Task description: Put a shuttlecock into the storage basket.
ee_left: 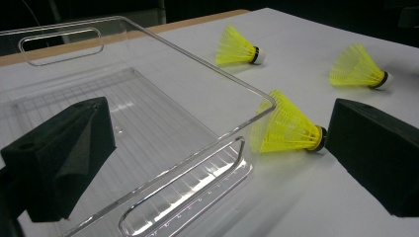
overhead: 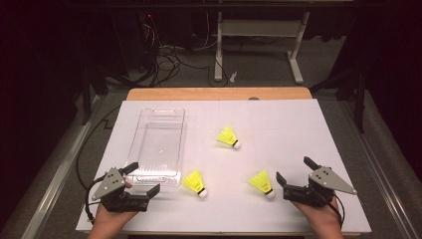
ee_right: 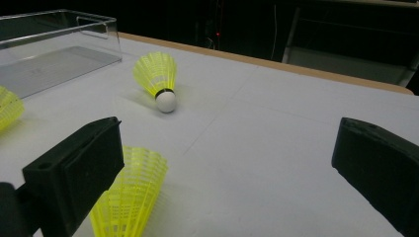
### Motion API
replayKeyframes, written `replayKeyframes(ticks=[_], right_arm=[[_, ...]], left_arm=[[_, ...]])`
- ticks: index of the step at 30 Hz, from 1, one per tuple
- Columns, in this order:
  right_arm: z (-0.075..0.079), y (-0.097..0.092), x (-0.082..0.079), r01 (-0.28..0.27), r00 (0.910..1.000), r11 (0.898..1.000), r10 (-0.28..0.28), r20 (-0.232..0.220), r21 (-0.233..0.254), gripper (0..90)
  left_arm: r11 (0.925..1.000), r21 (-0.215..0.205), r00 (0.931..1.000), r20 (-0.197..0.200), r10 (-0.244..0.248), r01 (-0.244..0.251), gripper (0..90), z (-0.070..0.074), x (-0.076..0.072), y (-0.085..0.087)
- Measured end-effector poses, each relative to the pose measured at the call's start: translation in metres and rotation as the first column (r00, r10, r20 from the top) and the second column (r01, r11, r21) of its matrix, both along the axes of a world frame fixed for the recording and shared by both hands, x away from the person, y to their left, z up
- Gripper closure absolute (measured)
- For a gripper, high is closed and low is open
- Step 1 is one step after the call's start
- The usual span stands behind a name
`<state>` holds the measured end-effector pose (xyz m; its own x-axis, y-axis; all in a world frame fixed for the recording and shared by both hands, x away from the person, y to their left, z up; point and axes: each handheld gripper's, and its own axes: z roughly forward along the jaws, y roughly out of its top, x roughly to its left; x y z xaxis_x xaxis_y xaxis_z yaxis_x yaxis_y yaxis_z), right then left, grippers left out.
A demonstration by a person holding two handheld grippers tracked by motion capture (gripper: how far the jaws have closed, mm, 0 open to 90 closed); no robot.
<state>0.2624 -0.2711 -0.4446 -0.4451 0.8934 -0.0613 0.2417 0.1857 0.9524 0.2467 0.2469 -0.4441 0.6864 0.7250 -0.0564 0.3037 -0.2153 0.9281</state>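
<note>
Three yellow shuttlecocks lie on the white table sheet (overhead: 278,119): one mid-table (overhead: 228,137), one by the bin's near corner (overhead: 194,182), one toward the right (overhead: 262,183). A clear plastic bin (overhead: 159,147) stands empty at the left. My left gripper (overhead: 144,178) is open at the bin's near end. In its own view the left gripper (ee_left: 220,118) straddles the bin's corner (ee_left: 197,59), the near shuttlecock (ee_left: 286,129) just off its right jaw. My right gripper (overhead: 294,170) is open, right of the right shuttlecock (ee_right: 128,197), which lies beside its left jaw.
The table's wooden far edge (overhead: 219,93) runs behind the sheet. Beyond it are a dark floor with cables (overhead: 169,59) and a white desk frame (overhead: 259,30). Bare sheet stretches across the far right half of the table.
</note>
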Motion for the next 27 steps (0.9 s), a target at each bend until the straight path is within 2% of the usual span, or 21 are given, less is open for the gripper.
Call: replayKeyframes(ticks=[4, 6, 11, 13, 17, 27], right_arm=[[0.0004, -0.0018, 0.0001, 0.009, 1.0000, 1.000, -0.009, -0.002, 0.012, 0.1], [-0.0014, -0.0013, 0.0004, 0.005, 0.9999, 1.000, -0.005, -0.011, -0.003, 0.1], [-0.0024, 0.0002, 0.0011, 0.001, 0.9999, 1.000, -0.001, -0.010, -0.007, 0.1], [-0.0050, 0.0009, 0.0023, -0.007, 0.9998, 1.000, 0.006, -0.019, -0.027, 0.1], [-0.0058, 0.0003, 0.0041, -0.005, 0.9997, 1.000, 0.004, -0.023, -0.019, 0.1], [-0.0025, 0.0034, -0.0002, -0.007, 0.9999, 1.000, 0.007, -0.012, -0.030, 0.1]], left_arm=[[1.0000, 0.004, 1.0000, -0.002, -0.002, 0.002, 0.2, -0.0002, 0.0005, 0.0000], [1.0000, -0.001, 1.0000, -0.001, 0.000, 0.000, 0.2, 0.0001, 0.0005, 0.0000], [1.0000, -0.001, 1.0000, -0.003, 0.002, -0.002, 0.2, 0.0008, 0.0011, -0.0002], [1.0000, -0.007, 1.0000, -0.004, 0.005, -0.005, 0.2, 0.0007, 0.0012, -0.0004], [1.0000, -0.003, 1.0000, -0.005, 0.002, -0.002, 0.2, 0.0001, 0.0020, -0.0014], [1.0000, -0.004, 1.0000, 0.000, 0.001, -0.001, 0.2, 0.0012, -0.0024, 0.0009]])
